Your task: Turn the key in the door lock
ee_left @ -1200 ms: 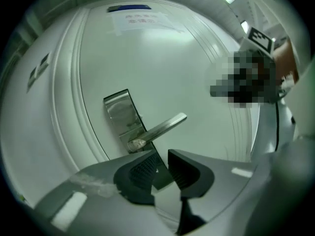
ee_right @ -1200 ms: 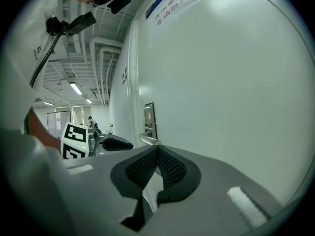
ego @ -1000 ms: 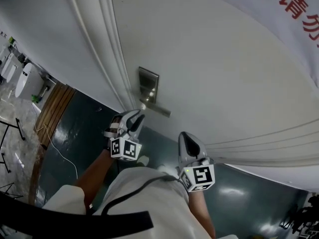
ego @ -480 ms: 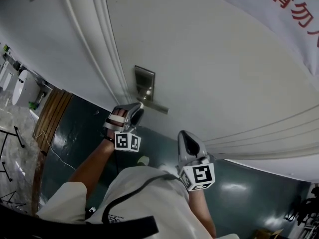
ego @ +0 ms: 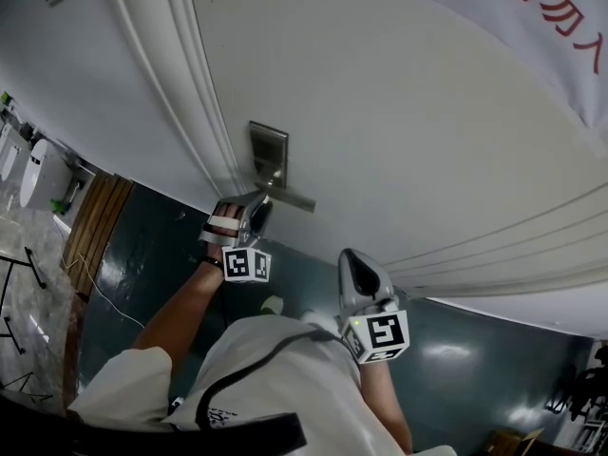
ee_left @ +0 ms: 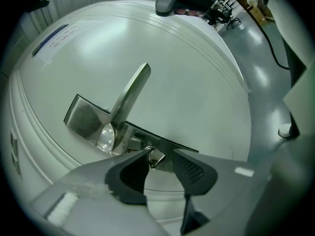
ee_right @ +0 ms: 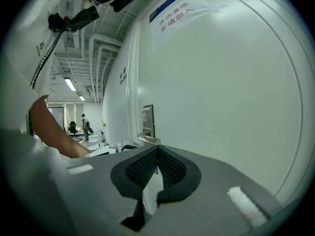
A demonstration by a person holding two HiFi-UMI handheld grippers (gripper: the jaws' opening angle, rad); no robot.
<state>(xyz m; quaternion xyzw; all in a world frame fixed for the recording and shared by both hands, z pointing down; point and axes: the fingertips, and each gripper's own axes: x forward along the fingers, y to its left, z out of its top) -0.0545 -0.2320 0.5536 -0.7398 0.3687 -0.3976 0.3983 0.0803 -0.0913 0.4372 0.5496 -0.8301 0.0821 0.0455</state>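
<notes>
Key [ee_left: 156,158] jutting outward between left hand-held gripper's [ee_left: 161,155] just-parted jaws, right hand-held gripper [ee_right: 157,150] together

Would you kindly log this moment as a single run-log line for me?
left gripper: jaws just been opening, key between them, unpinched | right gripper: shut, empty | key: in lock plate beside lever handle

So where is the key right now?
In the left gripper view, low centre: the key sticks out of the lock plate, just right of the lever handle's base, between the jaws of the left claw, which have just been opening.
</notes>
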